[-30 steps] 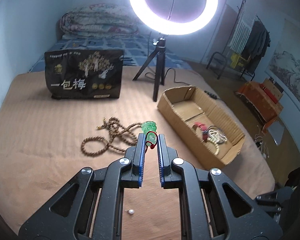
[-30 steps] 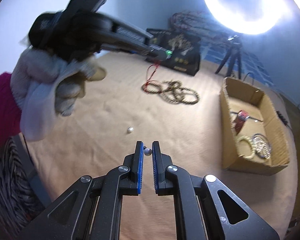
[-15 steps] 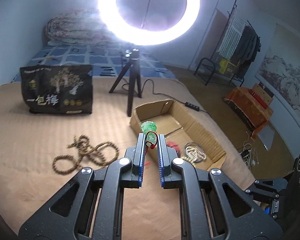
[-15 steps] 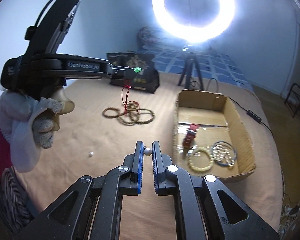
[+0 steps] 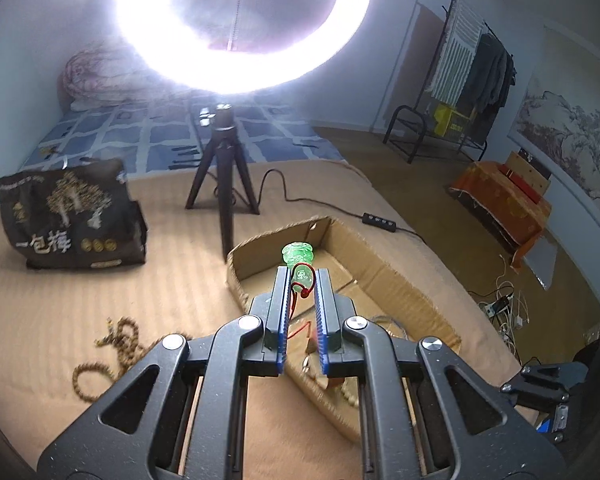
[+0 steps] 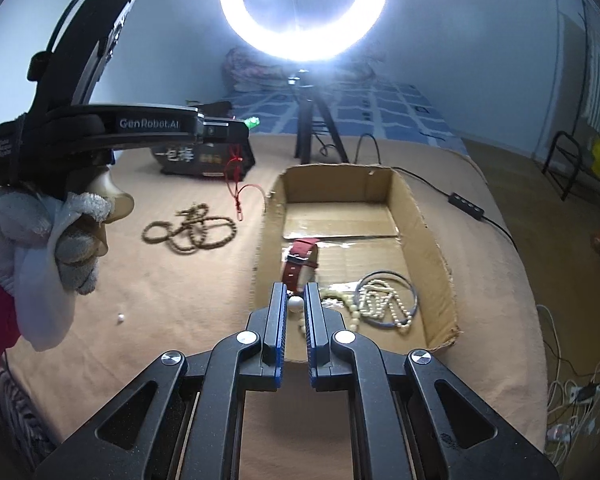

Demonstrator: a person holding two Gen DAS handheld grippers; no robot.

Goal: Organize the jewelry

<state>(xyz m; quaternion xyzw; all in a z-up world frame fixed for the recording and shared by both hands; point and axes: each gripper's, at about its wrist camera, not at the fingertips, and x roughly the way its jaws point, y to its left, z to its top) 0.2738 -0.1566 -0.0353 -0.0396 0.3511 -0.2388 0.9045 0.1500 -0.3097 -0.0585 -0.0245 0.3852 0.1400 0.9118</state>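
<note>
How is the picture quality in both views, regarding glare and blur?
Left wrist view: the ring light blooms strongly and hazes the bedding behind it; the bead string is smeared. Right wrist view: less glare; the cardboard box looks sharp, edges bend from fisheye.

The left wrist view looks forward and down along its fingers [image 5: 284, 300], close above the near corner of the cardboard box [image 5: 384, 276] on the bed. The right wrist view stands a little further back, facing the box [image 6: 428, 224] lengthwise. Both views share the box, the ring light [image 5: 244, 24] and the brown bead necklace [image 6: 192, 232].
</note>
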